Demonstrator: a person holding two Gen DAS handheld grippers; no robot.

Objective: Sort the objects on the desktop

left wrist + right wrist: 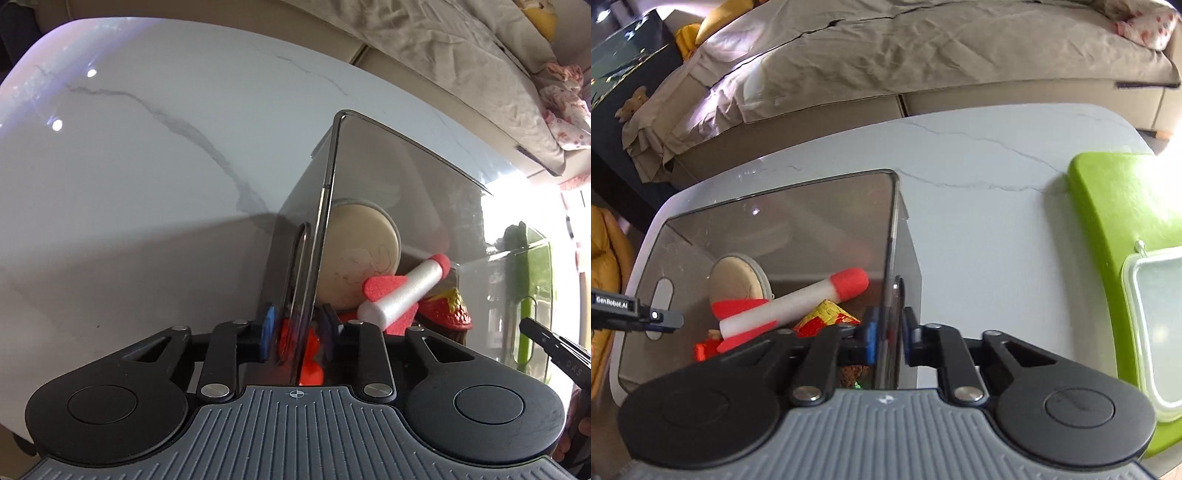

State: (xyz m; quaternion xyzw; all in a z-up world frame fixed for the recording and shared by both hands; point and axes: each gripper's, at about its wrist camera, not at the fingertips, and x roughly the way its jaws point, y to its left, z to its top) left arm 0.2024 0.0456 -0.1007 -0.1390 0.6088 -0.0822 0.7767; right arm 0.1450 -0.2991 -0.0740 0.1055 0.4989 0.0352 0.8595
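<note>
— Desk: How far along?

— Operator: I have both sets of fingers, left point(299, 332) and right point(889, 332), clamped on opposite walls of the smoked bin point(798, 221) on the bench point(979, 221). Foam rocket point(798, 302) and toys are inside (green lid point(1108, 221) still off).

Right gripper point(889, 334) clamping the smoky clear bin's point(775, 229) right wall, foam rocket point(798, 301) lying tilted inside beside a round beige disc point(737, 277), green lid point(1108, 221) resting nearby on the marble surface point(979, 221), left gripper point(661, 317) reaching the bin's far handle slot
</note>
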